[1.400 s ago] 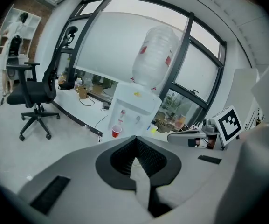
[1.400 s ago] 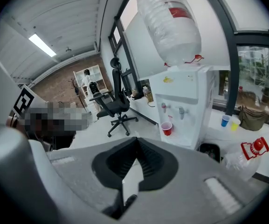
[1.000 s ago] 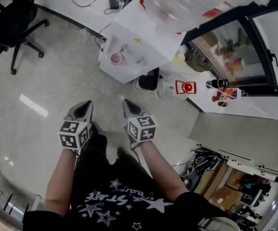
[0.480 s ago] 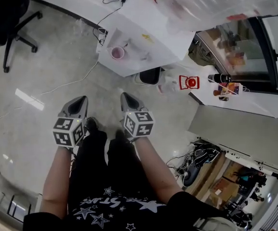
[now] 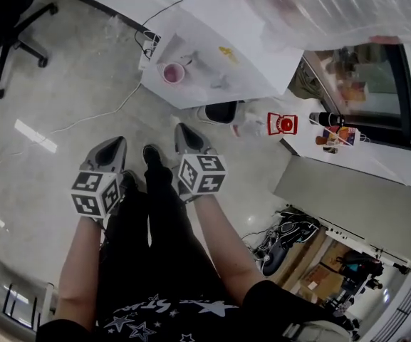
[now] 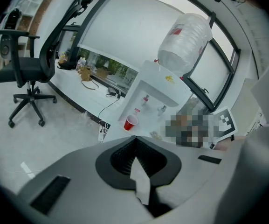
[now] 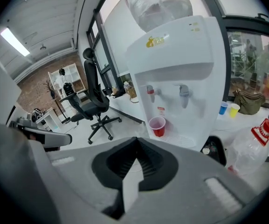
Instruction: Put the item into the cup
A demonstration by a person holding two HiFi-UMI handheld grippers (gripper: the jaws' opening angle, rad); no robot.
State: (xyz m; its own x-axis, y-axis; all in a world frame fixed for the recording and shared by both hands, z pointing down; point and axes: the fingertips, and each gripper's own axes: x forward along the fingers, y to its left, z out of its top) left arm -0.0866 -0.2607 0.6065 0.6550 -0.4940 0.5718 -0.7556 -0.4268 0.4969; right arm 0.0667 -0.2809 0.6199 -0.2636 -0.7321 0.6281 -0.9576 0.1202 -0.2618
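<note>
The left gripper (image 6: 135, 140) and right gripper (image 7: 135, 142) sit closed and empty, with open floor (image 5: 70, 84) ahead to the upright, mouth-up cup (image 7: 157, 126) on the dispenser (image 7: 190, 45).

Little can be read. The person's black shirt (image 5: 191, 318) carries white print among stars that begins "ST"; the rest is cut off. The water dispenser (image 7: 195, 45) bears a small yellow logo (image 7: 155, 41) and a red label (image 7: 161, 110) under its taps. The water bottle (image 6: 190, 41) has a red sticker (image 6: 176, 31). All three are too small to read. The cubes on the left gripper (image 5: 111, 145) and right gripper (image 5: 184, 132) show only black-and-white square markers.
</note>
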